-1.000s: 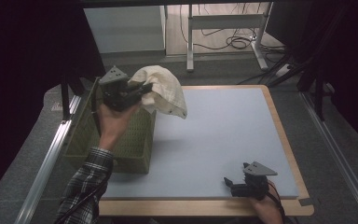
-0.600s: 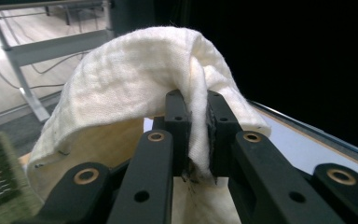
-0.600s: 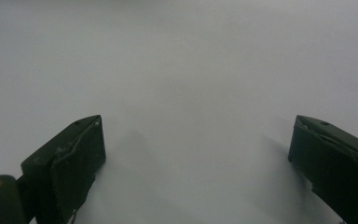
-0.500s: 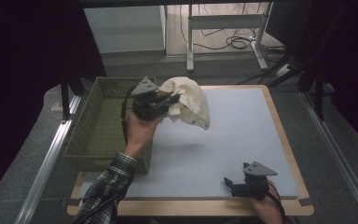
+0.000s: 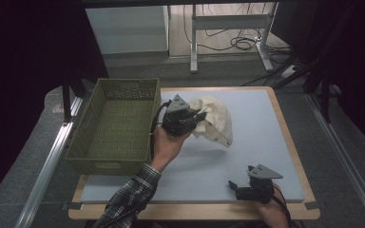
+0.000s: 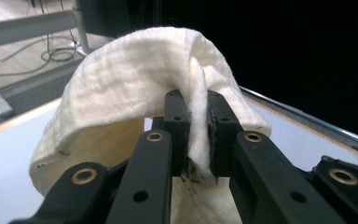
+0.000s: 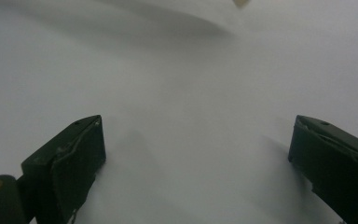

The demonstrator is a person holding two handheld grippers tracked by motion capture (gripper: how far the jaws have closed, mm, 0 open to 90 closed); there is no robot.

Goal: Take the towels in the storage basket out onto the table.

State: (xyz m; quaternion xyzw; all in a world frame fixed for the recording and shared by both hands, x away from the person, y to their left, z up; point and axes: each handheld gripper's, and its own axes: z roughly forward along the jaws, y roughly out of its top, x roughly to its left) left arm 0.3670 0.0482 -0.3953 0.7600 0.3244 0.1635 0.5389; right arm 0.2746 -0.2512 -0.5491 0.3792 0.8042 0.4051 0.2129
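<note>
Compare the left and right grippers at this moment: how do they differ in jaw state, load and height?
The left gripper has its jaws shut on a fold of the cream cloth; the right gripper has its jaws wide apart with nothing between them. The left is raised beside the green basket, the cloth hanging from it; the right sits low over the blue mat near its front edge. Both are black and hand-held.

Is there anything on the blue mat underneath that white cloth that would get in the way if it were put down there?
Nothing visible. The left gripper holds the cloth pinched above the mat, and the patch below it looks bare. The basket sits off to the side, and the right gripper rests open near the mat's front edge.
</note>
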